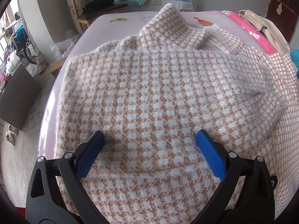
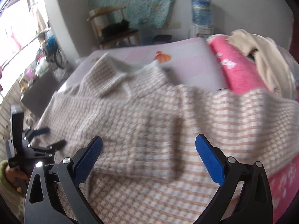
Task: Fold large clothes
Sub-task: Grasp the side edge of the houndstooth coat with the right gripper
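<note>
The sweater (image 1: 158, 97) was a fuzzy knit, checked in tan and white squares, with a soft halo of fibres along every edge. It lay spread on the pink surface (image 1: 104, 21), filling the space ahead of the left tool (image 1: 149, 138) and running on beneath it. Its high collar stood furthest from the tool, and one sleeve was folded across the body to the tool's right, making a puckered crease. The left tool's blue, finely ribbed pads (image 1: 209, 151) stood wide apart with nothing between them, low over the knit; whether their tips touched it could not be told.

The right tool (image 2: 149, 143) was likewise spread wide and held nothing, its textured blue pads (image 2: 209, 158) over the same sweater (image 2: 145, 115), where a folded layer made a raised, straight-edged step ahead of it. This view was smeared by motion, so the check pattern blurred into stripes. At its left edge the left tool (image 2: 46, 136) showed as a dark frame, gripped by a hand (image 2: 15, 175) in a green cuff, partly cut off.

Beyond the sweater to the right lay a thick pink blanket (image 1: 257, 35) with white flowers, and a beige garment (image 1: 261, 22) heaped on it. A wooden chair (image 1: 97, 7) past the far edge carried dark, folded cloth that was hard to make out.
</note>
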Tool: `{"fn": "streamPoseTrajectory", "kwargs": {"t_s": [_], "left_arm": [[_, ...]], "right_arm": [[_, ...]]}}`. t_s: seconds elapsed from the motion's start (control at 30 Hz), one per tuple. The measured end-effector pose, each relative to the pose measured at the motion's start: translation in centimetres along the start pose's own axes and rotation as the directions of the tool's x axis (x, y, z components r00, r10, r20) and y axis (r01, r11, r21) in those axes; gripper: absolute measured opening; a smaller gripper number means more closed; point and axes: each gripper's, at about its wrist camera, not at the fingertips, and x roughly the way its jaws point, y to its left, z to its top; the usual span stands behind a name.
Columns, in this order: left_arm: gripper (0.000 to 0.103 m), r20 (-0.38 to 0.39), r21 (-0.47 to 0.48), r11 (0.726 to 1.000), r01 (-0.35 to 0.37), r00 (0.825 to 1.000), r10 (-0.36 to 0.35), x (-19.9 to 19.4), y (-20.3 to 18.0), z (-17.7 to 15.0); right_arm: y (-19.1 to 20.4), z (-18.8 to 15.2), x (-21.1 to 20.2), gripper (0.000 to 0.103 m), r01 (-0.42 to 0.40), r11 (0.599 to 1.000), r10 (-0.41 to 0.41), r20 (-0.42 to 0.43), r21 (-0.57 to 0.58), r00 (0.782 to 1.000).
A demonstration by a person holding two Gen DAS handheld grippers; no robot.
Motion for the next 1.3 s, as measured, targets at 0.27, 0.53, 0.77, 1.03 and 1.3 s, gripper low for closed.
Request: {"fn": "streamPoseTrajectory", "kwargs": {"t_s": [0.27,0.53,0.77,1.03,1.3], "left_arm": [[0.096,0.002,-0.002,1.0,-0.001,1.0,0.001,0.0,0.0,-0.2],[0.096,0.004,-0.001,1.0,-0.001,1.0,0.001,0.0,0.0,-0.2],[0.096,0.002,-0.001,1.0,-0.001,1.0,0.001,0.1,0.0,-0.2],[0.096,0.005,-0.002,1.0,-0.002,1.0,0.002,0.1,-0.1,-0.2],[0.096,0.002,-0.002,1.0,-0.002,1.0,0.002,0.1,-0.1,-0.1]], "right_arm": [[-16.5,1.3,-6.3,0.097,0.181,0.945,-0.186,-0.006,0.272,0.982],[-33.1,-0.8,-8.1,0.097,0.237,0.743,-0.21,-0.118,0.626,0.971],[-38.5,-1.8,-7.0,0.085,0.186,0.621,-0.186,-0.088,0.762,0.979],[-40.9,-2.7,-4.7,0.071,0.17,0.524,-0.187,-0.082,0.835,0.979],[-40.7,-3.3,-4.8,0.044,0.185,0.516,-0.256,-0.056,0.836,0.965]]}}
